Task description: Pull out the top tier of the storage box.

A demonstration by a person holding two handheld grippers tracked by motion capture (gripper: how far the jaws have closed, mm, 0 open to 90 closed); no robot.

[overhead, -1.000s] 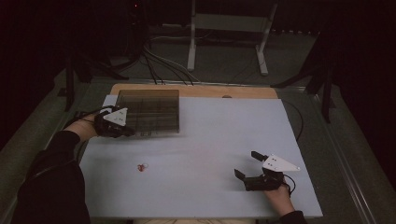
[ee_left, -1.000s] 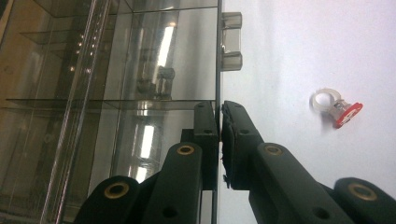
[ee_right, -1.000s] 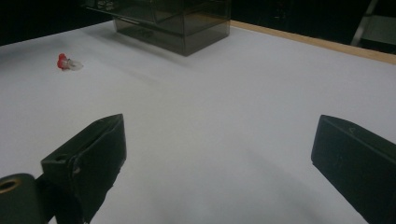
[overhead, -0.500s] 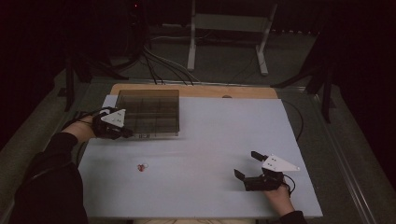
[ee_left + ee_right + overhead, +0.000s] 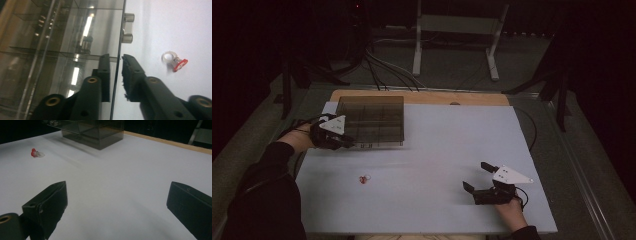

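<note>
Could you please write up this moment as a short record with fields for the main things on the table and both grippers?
surface: white table
box: smoky clear compartment box at the far left of the table
ring: small clear ring with a red top, lying loose on the table near the front left
left gripper: at the box's near edge, one finger on each side of its thin lid edge, jaws just been opening, a small gap showing
right gripper: open, holding nothing, resting at the front right

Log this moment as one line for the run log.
left gripper: jaws just opening, astride organizer box lid edge | right gripper: open, empty | ring: on table
</note>
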